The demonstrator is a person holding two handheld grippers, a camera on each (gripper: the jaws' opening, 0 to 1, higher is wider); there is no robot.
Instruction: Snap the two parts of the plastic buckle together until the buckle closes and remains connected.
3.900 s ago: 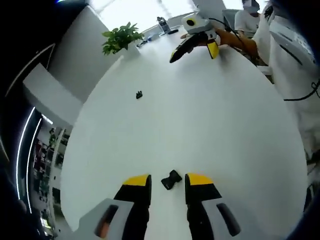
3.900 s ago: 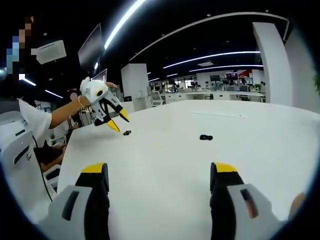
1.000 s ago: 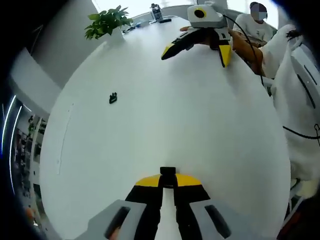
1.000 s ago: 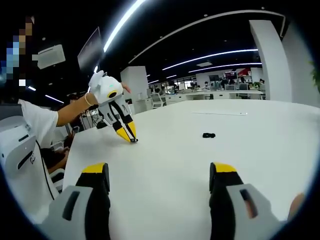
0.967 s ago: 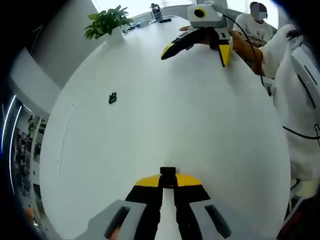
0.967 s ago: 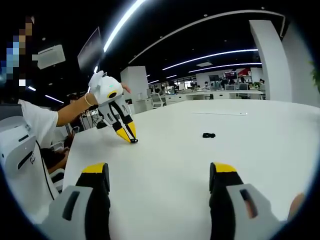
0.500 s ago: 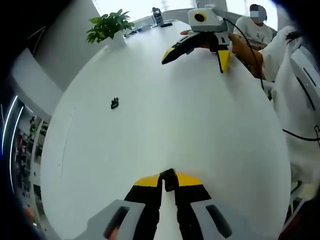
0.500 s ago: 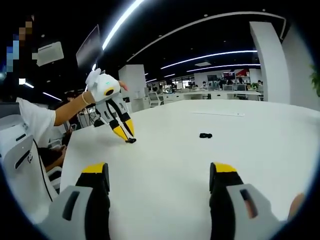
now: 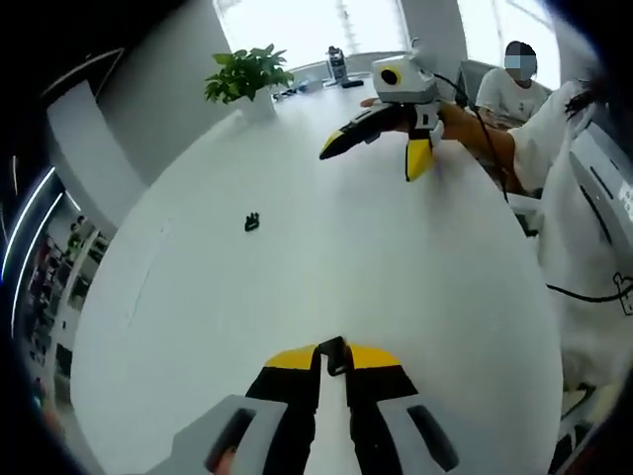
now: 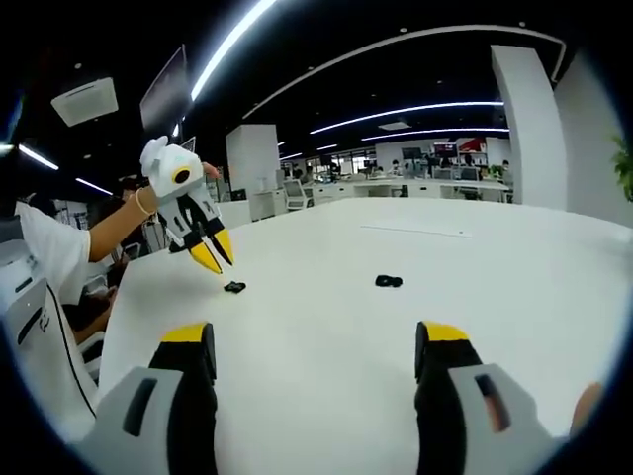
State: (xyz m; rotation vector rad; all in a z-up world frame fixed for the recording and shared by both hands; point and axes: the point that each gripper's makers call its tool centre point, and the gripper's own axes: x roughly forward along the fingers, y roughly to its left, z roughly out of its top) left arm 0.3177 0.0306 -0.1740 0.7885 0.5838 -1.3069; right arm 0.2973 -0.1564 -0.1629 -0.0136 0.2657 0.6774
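– Your left gripper [image 9: 333, 352] has its yellow-tipped jaws drawn close, a narrow slit between them, and the first buckle half [image 9: 334, 345] sits black in that slit, right at the tips.

– Clamped on it?

– From the left gripper view it looks that way. From the right gripper view the left gripper [image 10: 217, 252] hangs above the table [image 10: 514, 267], and the first buckle half [image 10: 234, 287] sits just under the tips, low against the white surface. I cannot tell whether you have it pinched or whether it is lying loose.

– And the other piece?

– The second buckle half [image 9: 253, 221] lies flat on the table [image 9: 415, 287], well apart from the first, out in the open. In the right gripper view the second buckle half [image 10: 389, 281] is to the right of the first, farther out than your own jaws.

– Your right gripper?

– Your right gripper [image 10: 315, 338] has its jaws spread wide with nothing between them. In the left gripper view the right gripper [image 9: 371, 158] hovers over the far side of the table, jaws parted.

– Surroundings?

– A potted plant [image 9: 247, 71] stands at the table's far edge, a dark bottle [image 9: 337, 63] near it, and long ceiling light strips [image 10: 232, 40] run overhead.
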